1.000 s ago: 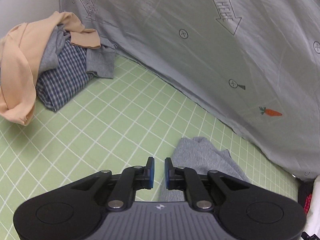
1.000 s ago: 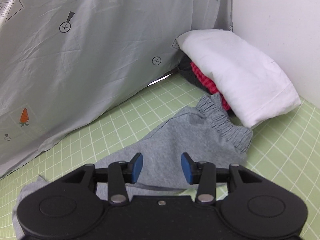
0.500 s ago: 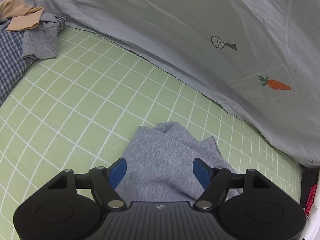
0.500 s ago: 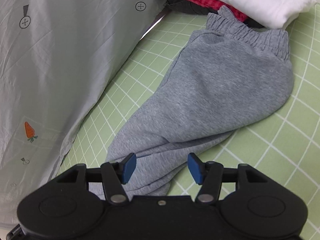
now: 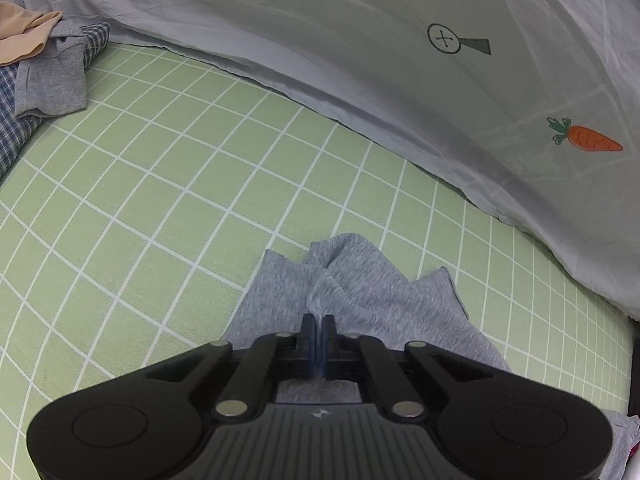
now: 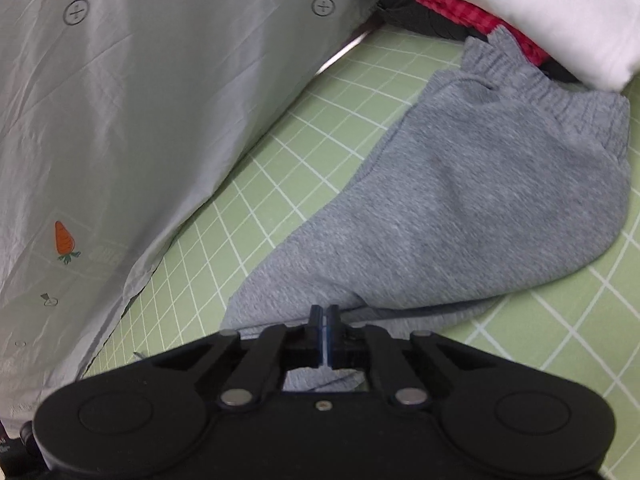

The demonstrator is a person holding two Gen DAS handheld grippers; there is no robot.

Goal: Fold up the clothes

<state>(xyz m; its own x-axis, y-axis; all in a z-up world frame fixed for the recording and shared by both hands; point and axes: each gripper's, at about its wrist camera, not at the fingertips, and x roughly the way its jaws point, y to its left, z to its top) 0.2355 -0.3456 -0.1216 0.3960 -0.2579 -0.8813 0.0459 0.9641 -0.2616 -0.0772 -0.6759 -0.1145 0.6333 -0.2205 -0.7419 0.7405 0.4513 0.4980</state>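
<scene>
While both show grey trousers [image 5: 360, 292], only right shows, seemingly, waistband [image 6: 520, 68].

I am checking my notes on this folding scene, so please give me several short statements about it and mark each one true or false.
1. The left gripper is shut on the grey knit sweatpants. True.
2. The right gripper stands wide open. False: its jaws are shut on the sweatpants.
3. The sweatpants lie on a green sheet with white grid lines. True.
4. The sweatpants' elastic waistband lies at the plaid pile. False: it touches the white folded cloth.
5. A carrot is printed on the grey fabric backdrop. True.
</scene>
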